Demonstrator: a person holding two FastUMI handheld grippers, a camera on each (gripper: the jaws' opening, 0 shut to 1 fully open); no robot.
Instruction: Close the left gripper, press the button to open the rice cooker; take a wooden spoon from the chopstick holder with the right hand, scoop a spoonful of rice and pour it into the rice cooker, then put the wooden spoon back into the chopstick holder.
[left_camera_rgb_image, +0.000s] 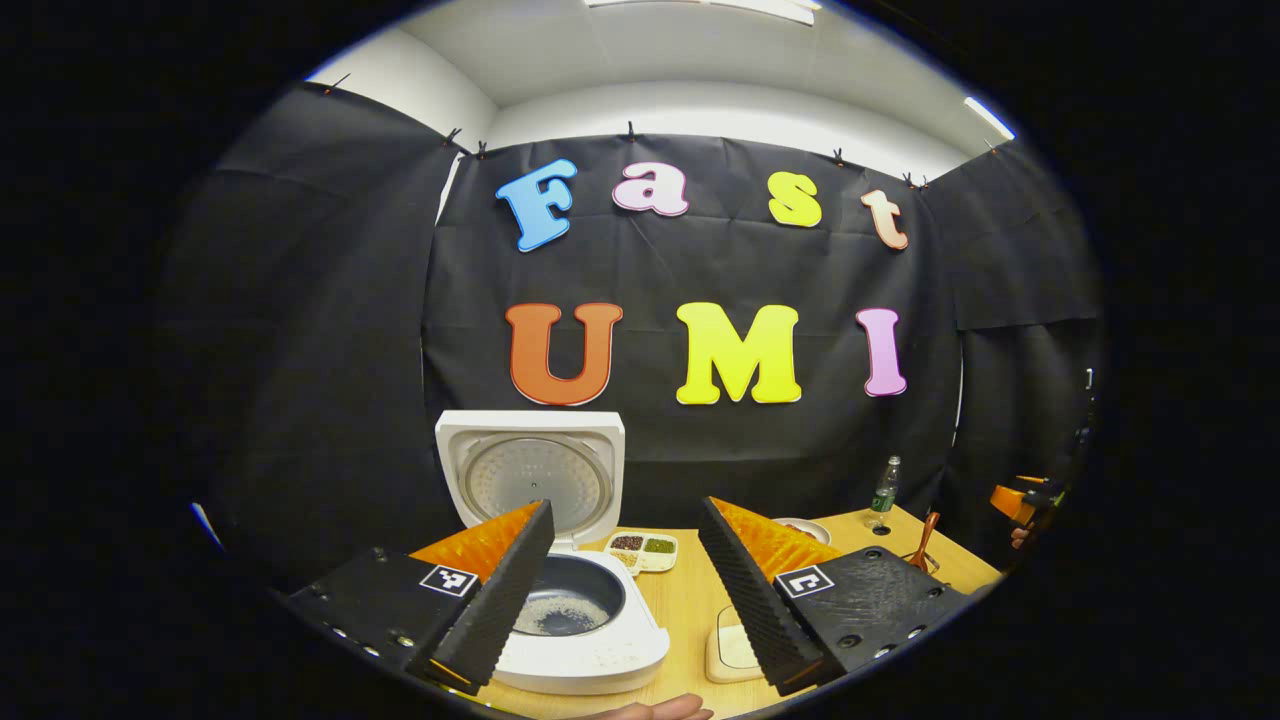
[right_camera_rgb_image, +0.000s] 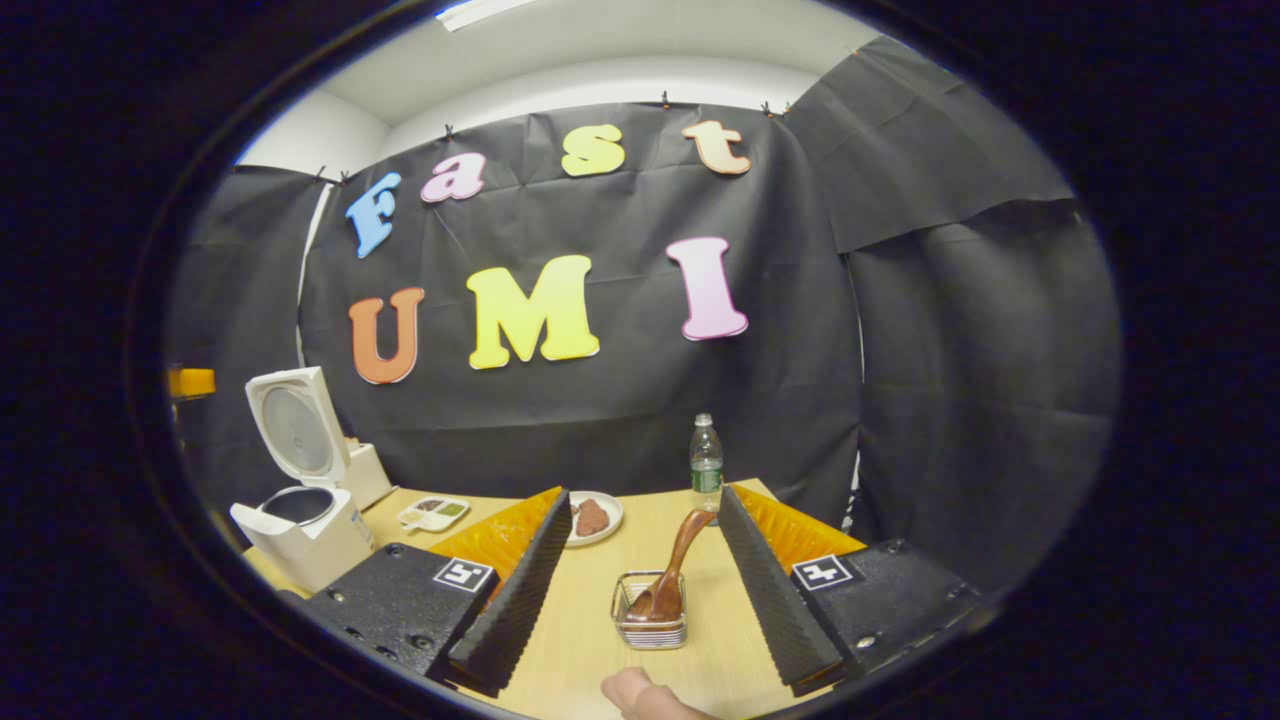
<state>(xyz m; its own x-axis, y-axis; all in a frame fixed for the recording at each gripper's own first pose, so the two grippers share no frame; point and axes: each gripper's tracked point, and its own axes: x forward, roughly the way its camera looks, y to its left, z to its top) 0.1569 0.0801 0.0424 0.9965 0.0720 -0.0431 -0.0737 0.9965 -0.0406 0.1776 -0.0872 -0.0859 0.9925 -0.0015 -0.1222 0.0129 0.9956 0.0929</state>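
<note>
Here the cooker (left_camera_rgb_image: 575, 600) stands with its lid (left_camera_rgb_image: 530, 475) up and a few grains in the pot (left_camera_rgb_image: 570, 600), and the left gripper (left_camera_rgb_image: 625, 585) hangs over the table (left_camera_rgb_image: 690, 610) with its jaws spread wide, grasping nothing. In the right gripper view the right gripper (right_camera_rgb_image: 635, 590) is likewise released, its fingers apart on either side of the holder (right_camera_rgb_image: 650, 615), where the spoon (right_camera_rgb_image: 672, 570) sits bowl down with its handle leaning toward the bottle (right_camera_rgb_image: 706, 465). Farther back lie a plate (right_camera_rgb_image: 592, 520) of something brown, perhaps meat, and a small tray (right_camera_rgb_image: 433, 513) near the cooker.
</note>
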